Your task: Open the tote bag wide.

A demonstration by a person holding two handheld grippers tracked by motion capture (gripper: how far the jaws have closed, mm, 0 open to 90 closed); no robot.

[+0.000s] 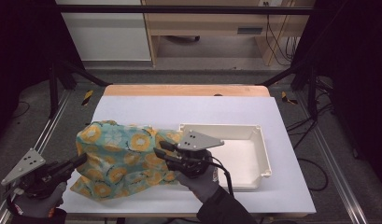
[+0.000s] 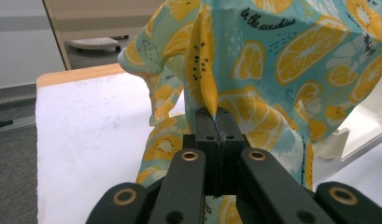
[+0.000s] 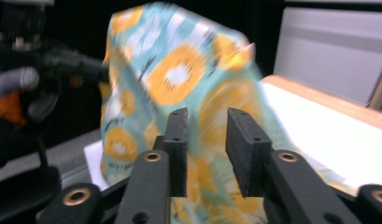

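White sheeting covers the desk (image 1: 235, 109), which fills the middle of the high view, with a strip of bare wood along its far edge and dark floor around it. At the lower left of that view lies a turquoise cloth (image 1: 121, 156) printed with orange and lemon slices, bunched up and partly lifted off the surface. Its right edge reaches the near left corner of a shallow white tray (image 1: 261, 156) that sits right of centre.

At the bottom left of the high view the left claw (image 1: 79, 161) meets the cloth's left edge. In the left gripper view its jaws are pressed together on a raised fold of the fabric, which hangs up and away from them toward the upper right.

Near the centre bottom of the high view the right claw (image 1: 161, 151) points left over the cloth's right part. In the right gripper view its jaws stand spread, with the blurred fabric showing between and behind them; whether they touch it cannot be told.
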